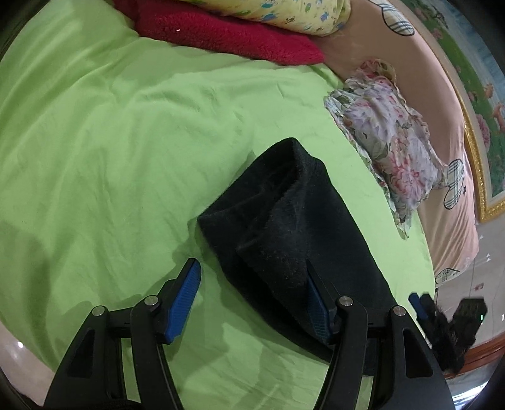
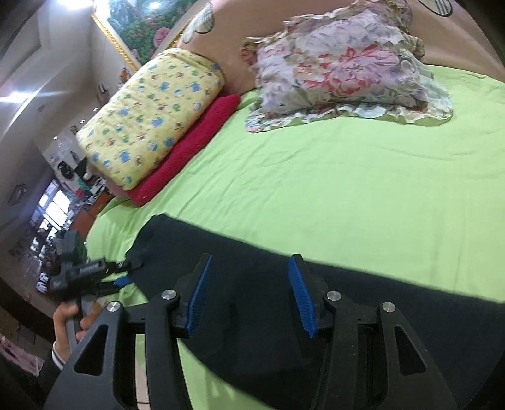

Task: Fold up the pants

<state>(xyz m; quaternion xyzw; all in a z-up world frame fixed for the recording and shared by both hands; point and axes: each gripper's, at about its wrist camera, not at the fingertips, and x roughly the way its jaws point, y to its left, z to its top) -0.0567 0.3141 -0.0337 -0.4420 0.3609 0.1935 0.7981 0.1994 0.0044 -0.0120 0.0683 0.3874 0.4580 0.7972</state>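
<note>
The black pants (image 1: pixel 284 227) lie folded in a bundle on the green bedsheet (image 1: pixel 110 142). My left gripper (image 1: pixel 252 299) is open at the bundle's near end, its right finger (image 1: pixel 317 302) against the cloth and its left finger (image 1: pixel 184 299) over bare sheet. In the right wrist view the pants (image 2: pixel 252 315) stretch across the bottom. My right gripper (image 2: pixel 249 293) is open right above them, jaws wide apart, holding nothing. The left gripper also shows in the right wrist view (image 2: pixel 120 274), at the pants' left end, held by a hand (image 2: pixel 68 318).
A floral pillow (image 1: pixel 388 142) lies at the bed's right side, also in the right wrist view (image 2: pixel 341 66). A yellow patterned quilt (image 2: pixel 148 113) sits on a red blanket (image 2: pixel 189 142) at the far edge. A framed picture (image 2: pixel 126 28) hangs on the wall.
</note>
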